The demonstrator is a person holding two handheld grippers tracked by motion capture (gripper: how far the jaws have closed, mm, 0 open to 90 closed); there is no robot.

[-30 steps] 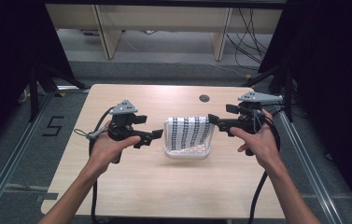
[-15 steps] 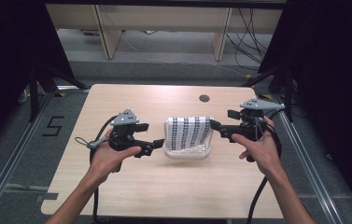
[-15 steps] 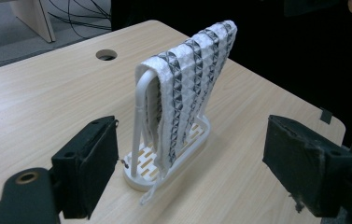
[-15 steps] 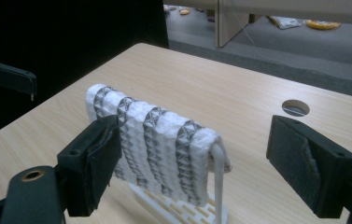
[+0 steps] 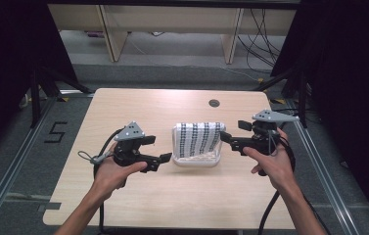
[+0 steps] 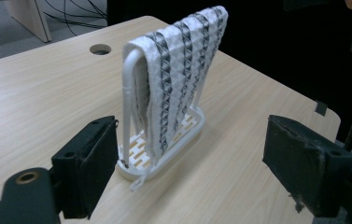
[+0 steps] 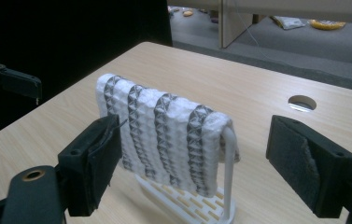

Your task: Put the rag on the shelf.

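Observation:
A white cloth with grey stripes (image 5: 199, 138) hangs over a white wire rack (image 5: 196, 160) that stands mid-table. My left gripper (image 5: 158, 150) is open just left of the rack, with nothing between its jaws. Along the left gripper view, the cloth (image 6: 183, 70) and the rack's slotted base (image 6: 164, 156) stand just beyond my open left gripper (image 6: 197, 172). My right gripper (image 5: 232, 132) is open at the cloth's right end, not touching it. In the right gripper view, the cloth (image 7: 164, 130) lies a short way ahead of the right gripper (image 7: 201, 163), over the rack (image 7: 229, 158).
A round cable hole (image 5: 214, 103) sits in the wooden table (image 5: 133, 105) behind the rack. The left gripper (image 7: 5, 79) shows at the far left of the right gripper view. Black curtains flank the table; shelving legs and cables lie beyond its far edge.
Both grippers have drifted a little toward the near edge and lower, staying open on either side of the rack. The cloth and rack have not moved.

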